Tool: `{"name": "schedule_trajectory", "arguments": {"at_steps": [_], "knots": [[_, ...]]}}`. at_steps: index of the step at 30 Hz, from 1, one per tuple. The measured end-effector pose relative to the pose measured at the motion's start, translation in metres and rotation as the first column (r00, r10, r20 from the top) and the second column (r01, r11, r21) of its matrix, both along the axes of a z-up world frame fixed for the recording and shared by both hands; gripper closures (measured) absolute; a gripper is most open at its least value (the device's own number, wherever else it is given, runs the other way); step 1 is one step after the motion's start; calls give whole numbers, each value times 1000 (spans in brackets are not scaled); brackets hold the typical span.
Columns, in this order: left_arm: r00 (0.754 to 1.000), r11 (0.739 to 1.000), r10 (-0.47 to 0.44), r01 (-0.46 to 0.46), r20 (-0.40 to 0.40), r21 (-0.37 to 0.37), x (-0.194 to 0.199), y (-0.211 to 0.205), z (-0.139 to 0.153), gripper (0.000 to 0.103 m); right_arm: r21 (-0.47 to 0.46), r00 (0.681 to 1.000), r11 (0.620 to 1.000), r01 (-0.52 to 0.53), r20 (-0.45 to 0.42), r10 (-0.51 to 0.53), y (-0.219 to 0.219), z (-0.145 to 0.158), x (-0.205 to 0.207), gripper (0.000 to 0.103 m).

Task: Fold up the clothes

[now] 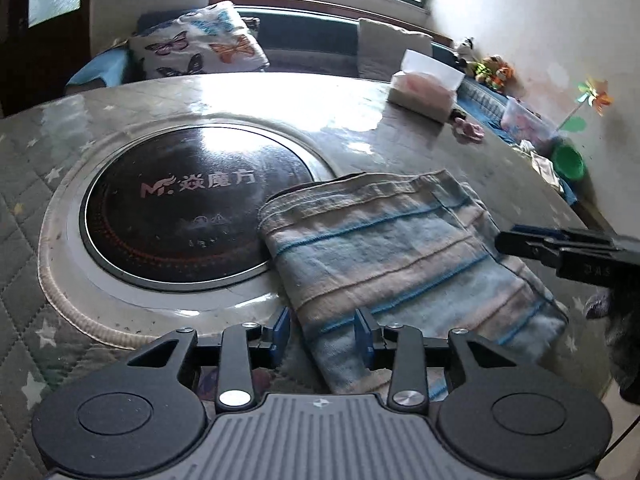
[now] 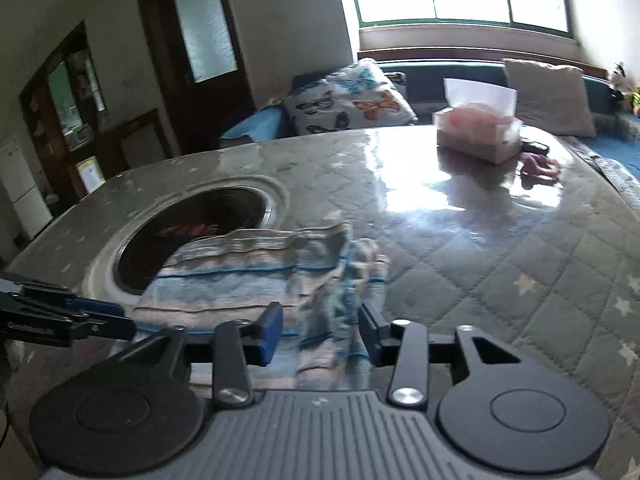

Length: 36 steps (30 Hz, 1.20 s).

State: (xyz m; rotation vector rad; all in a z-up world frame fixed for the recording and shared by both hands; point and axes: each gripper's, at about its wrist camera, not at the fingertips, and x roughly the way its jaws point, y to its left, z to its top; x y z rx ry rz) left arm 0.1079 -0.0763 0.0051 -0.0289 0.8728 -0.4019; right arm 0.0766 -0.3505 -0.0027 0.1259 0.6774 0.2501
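Both my grippers, left [image 1: 322, 336] and right [image 2: 320, 332], have jaws apart around the folded cloth [image 1: 400, 248], near tabletop edge; not clamped, likely just released.

The folded towel [image 1: 404, 248] lies on the desk [image 1: 320, 100], its far left corner over the round cooktop [image 1: 188, 204]. The tissue box [image 1: 424, 92] stands far right, the cushion [image 1: 200, 44] behind the desk.

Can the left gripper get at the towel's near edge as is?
Probably yes: the left gripper stands open right over the towel, cloth already between its fingers, nothing in the way.
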Motion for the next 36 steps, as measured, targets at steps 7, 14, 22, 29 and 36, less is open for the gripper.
{"name": "schedule_trajectory", "arguments": {"at_steps": [7, 14, 22, 29, 36], "knots": [[999, 999, 28, -28, -22, -21, 6, -1, -3, 58, 77, 996, 995, 58, -77, -52, -16, -17, 11, 59], [999, 999, 24, -24, -27, -24, 7, -4, -5, 61, 105, 994, 992, 75, -88, -65, -16, -22, 13, 63], [999, 999, 2, -3, -32, -32, 6, -4, -5, 69, 176, 993, 980, 87, -94, -72, -19, -24, 3, 90], [998, 998, -48, 46, -38, -47, 0, -12, -6, 68, 181, 989, 975, 127, -100, -110, -29, -21, -28, 91], [998, 997, -51, 49, -40, -52, 0, -15, -7, 67, 179, 984, 971, 160, -112, -141, -37, -21, -37, 75]]}}
